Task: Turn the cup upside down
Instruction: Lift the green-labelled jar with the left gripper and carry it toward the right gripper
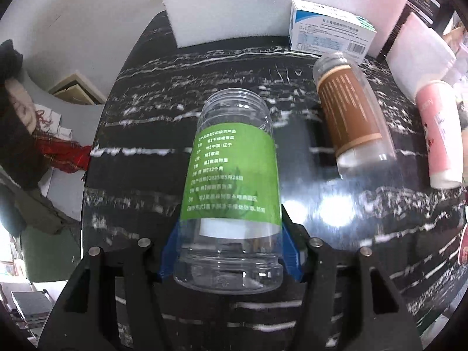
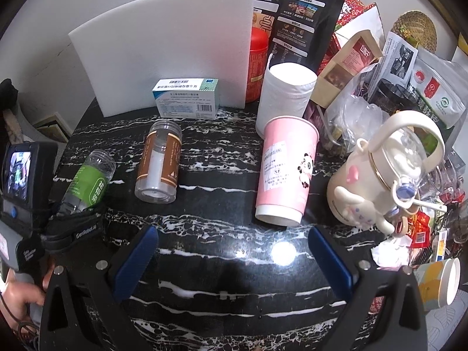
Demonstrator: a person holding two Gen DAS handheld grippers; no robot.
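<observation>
My left gripper (image 1: 229,251) is shut on a clear plastic jar with a green label (image 1: 232,172), gripping it near its closed base; the open mouth points away, over the black marble table (image 1: 175,87). The same jar (image 2: 87,182) shows tilted in the right wrist view, held by the left gripper (image 2: 70,219) at the table's left. A pink paper cup with a panda (image 2: 288,169) stands upside down at centre right, and it also shows in the left wrist view (image 1: 438,137). My right gripper (image 2: 234,263) is open and empty, just in front of the pink cup.
A clear jar with a brown label (image 2: 159,163) stands upside down at centre. A blue-white medicine box (image 2: 187,98), a white foam board (image 2: 169,46) and a white roll (image 2: 286,93) stand behind. A cream kettle (image 2: 380,175), bags and clutter fill the right; a paper cup (image 2: 438,283) lies there.
</observation>
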